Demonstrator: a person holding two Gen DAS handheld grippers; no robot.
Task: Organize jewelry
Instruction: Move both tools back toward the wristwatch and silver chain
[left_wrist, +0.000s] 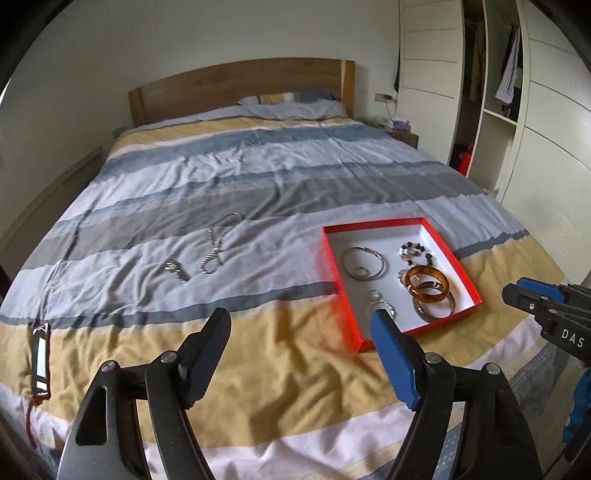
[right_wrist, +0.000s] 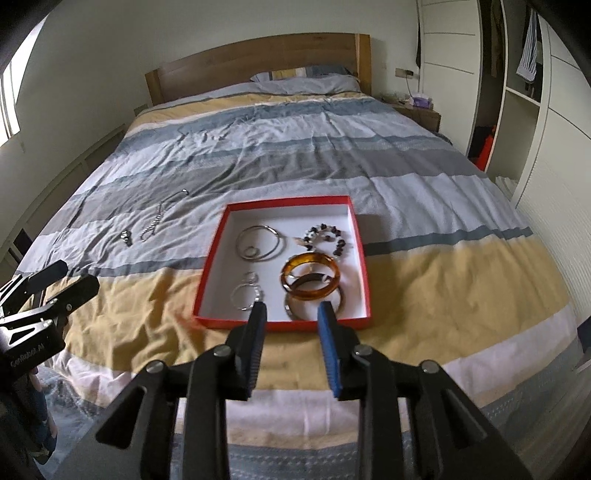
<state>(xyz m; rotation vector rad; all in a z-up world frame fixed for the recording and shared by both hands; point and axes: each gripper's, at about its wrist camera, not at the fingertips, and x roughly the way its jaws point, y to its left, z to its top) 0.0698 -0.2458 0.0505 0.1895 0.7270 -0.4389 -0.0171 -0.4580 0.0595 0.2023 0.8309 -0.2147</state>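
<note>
Hovering over the striped yellow-grey-blue bed cover (right_wrist: 424, 280), both grippers are empty. Left gripper (left_wrist: 301, 325): jaws spread wide. Right gripper (right_wrist: 291, 314): jaws parted narrowly. Shallow red cardboard box (right_wrist: 212, 266) lies on the bed, holding an amber bangle (right_wrist: 332, 286), silver hoops (right_wrist: 275, 240), beaded bracelet (right_wrist: 327, 236). Silver chain (left_wrist: 216, 245) lies outside, left of it.

Bare duvet (right_wrist: 443, 280) flanks the red box (right_wrist: 364, 269); bangles (right_wrist: 310, 282) crowd its near-right corner.
</note>
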